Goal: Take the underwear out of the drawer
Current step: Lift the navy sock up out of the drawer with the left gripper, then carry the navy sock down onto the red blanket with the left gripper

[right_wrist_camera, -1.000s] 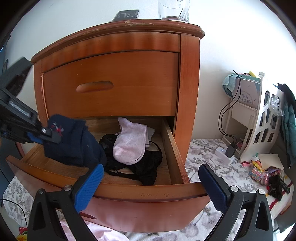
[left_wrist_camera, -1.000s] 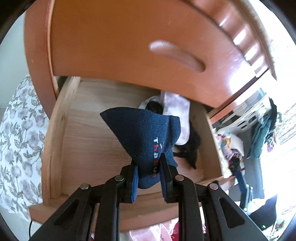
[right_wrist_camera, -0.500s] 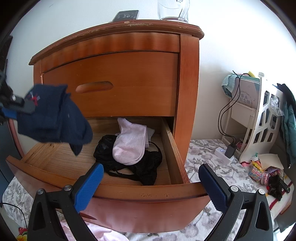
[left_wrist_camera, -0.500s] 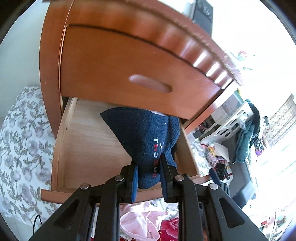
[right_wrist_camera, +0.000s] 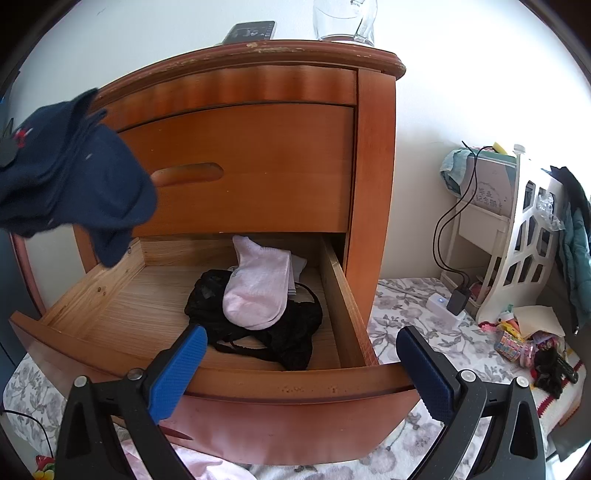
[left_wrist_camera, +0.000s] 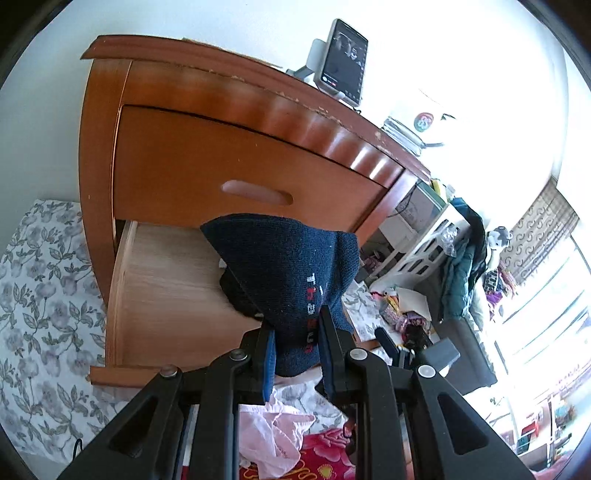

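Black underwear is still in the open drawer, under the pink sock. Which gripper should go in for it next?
Right. The right gripper is open and empty, aimed into the drawer near the black underwear. The left gripper is shut on the navy garment, lifted clear.

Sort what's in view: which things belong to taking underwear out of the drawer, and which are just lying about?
Job:
- left hand-held gripper, shut on navy garment
- open drawer
- black underwear
- right hand-held gripper, open

Lying about:
- pink sock
- glass
- phone
- white rack
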